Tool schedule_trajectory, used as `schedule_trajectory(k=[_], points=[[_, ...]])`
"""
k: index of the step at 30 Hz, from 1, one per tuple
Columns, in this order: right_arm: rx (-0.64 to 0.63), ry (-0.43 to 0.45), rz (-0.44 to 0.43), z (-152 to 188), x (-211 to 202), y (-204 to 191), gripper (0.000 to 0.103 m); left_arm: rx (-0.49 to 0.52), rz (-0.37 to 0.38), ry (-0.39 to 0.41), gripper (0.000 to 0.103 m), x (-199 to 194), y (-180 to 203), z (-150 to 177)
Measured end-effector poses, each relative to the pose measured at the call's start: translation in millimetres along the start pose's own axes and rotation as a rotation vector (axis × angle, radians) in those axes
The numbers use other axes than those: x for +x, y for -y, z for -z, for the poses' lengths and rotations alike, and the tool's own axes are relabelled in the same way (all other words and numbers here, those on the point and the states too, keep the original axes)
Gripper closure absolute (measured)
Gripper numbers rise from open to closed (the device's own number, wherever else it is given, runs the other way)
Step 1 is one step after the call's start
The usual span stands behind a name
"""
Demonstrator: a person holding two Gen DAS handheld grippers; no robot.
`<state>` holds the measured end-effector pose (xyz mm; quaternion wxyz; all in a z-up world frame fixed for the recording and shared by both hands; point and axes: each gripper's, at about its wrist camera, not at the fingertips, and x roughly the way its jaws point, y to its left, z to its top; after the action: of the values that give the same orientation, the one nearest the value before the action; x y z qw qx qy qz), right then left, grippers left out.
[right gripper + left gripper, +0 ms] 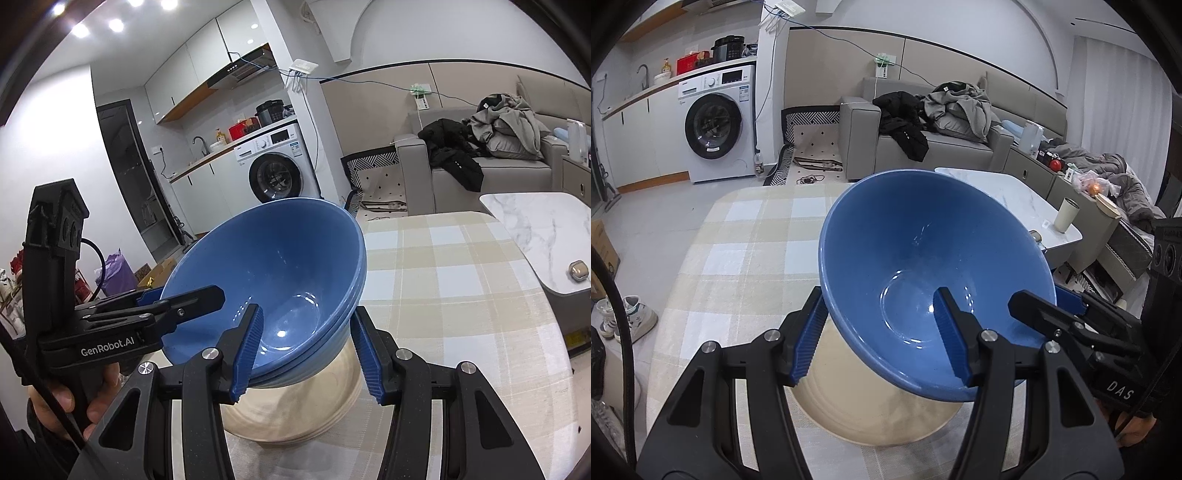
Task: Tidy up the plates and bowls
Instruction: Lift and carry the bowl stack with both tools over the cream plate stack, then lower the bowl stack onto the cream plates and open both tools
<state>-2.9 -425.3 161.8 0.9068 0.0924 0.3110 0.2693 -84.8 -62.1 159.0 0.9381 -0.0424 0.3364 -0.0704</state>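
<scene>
Left wrist view: left tongs (882,332) astride near rim of blue bowl stack (934,266), right tongs (306,350) astride opposite rim, both apparently clamped. Stack tilted above beige plates (295,417) on checked worktop (746,236); two-sided hold probably steadies nesting.

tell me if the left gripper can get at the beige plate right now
Probably not directly. The left gripper is straddling the rim of the blue bowl, which sits tilted over the beige plate and covers much of it, and the right gripper straddles the bowl too.
</scene>
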Motion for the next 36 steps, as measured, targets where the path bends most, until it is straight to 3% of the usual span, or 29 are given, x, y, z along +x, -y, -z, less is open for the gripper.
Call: schedule_trajectory(k=[20, 36], points=[[0.014, -0.084, -0.025, 22.7, 55.2, -3.5, 0.053, -0.077, -0.033, -0.083, 0.047, 53.4, -61.5, 28.3], [0.043, -0.077, -0.024, 23.5, 62.9, 2.6, 0.049, -0.049, -0.05, -0.083, 0.045, 67.3, -52.3, 24.9]])
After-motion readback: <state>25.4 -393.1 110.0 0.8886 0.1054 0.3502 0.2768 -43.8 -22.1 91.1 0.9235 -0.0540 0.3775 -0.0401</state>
